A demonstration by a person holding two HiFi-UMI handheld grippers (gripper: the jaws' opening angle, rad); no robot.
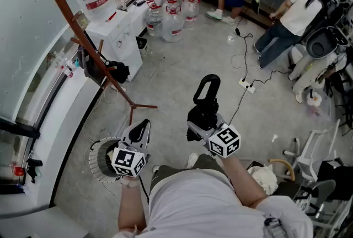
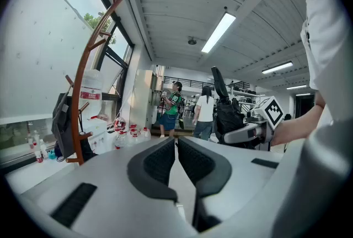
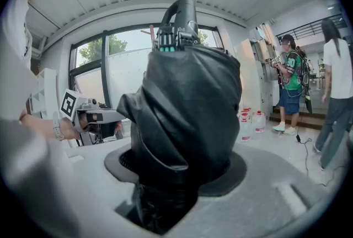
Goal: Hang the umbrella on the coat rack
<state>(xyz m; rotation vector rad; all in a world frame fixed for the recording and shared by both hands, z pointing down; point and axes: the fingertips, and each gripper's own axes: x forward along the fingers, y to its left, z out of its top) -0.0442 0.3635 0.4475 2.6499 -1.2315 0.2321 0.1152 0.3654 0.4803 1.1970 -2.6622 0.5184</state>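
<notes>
A black folded umbrella (image 1: 204, 107) with a loop handle (image 1: 208, 86) stands upright in my right gripper (image 1: 201, 119). In the right gripper view its bunched fabric (image 3: 187, 110) fills the space between the jaws of my right gripper (image 3: 182, 168), which are shut on it, and the handle (image 3: 179, 15) points up. The brown curved coat rack (image 1: 83, 38) stands to the left by the window, its base (image 1: 136, 106) just ahead of my left gripper (image 1: 141, 127). Shut and empty, the left gripper (image 2: 176, 148) looks towards the rack (image 2: 83, 99), the umbrella (image 2: 227, 115) to its right.
A black bag (image 1: 92, 68) hangs low on the rack. A white water dispenser (image 1: 113, 32) and several water jugs (image 1: 171, 19) stand beyond it. A round wire fan (image 1: 102, 158) lies at the left. Cables and a power strip (image 1: 246, 85) cross the floor; people (image 1: 292, 16) stand at the back.
</notes>
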